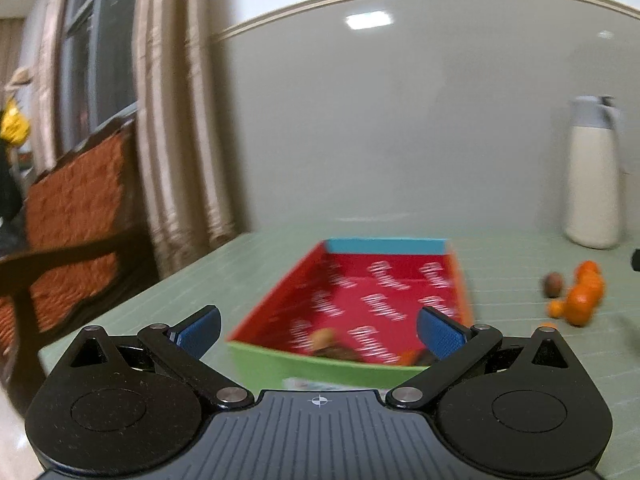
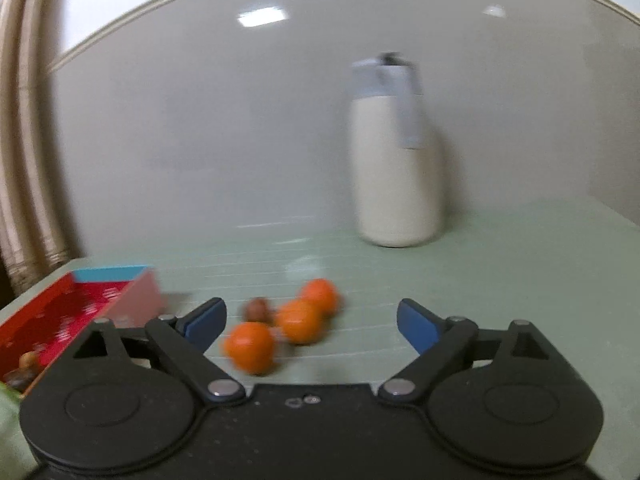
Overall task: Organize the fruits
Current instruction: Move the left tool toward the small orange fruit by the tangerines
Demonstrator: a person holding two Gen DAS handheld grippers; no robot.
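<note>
**Both grippers wide, oranges waiting**

Right gripper (image 2: 310, 322) spread wide, empty, lined up on the nearest orange (image 2: 249, 347), likely its next pick. Left gripper (image 1: 318, 330) equally agape over the red box (image 1: 280, 292), a few fruits inside. Beyond: pale green table (image 2: 520, 264), cream jug (image 2: 396, 176), grey wall, curtains far left.

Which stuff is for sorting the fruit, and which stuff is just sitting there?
For the job:
- oranges
- small brown fruit
- red box with some fruit already in it
- both grippers, left gripper, right gripper, jaws open

Just sitting there:
- cream jug
- chair
- curtains
</note>
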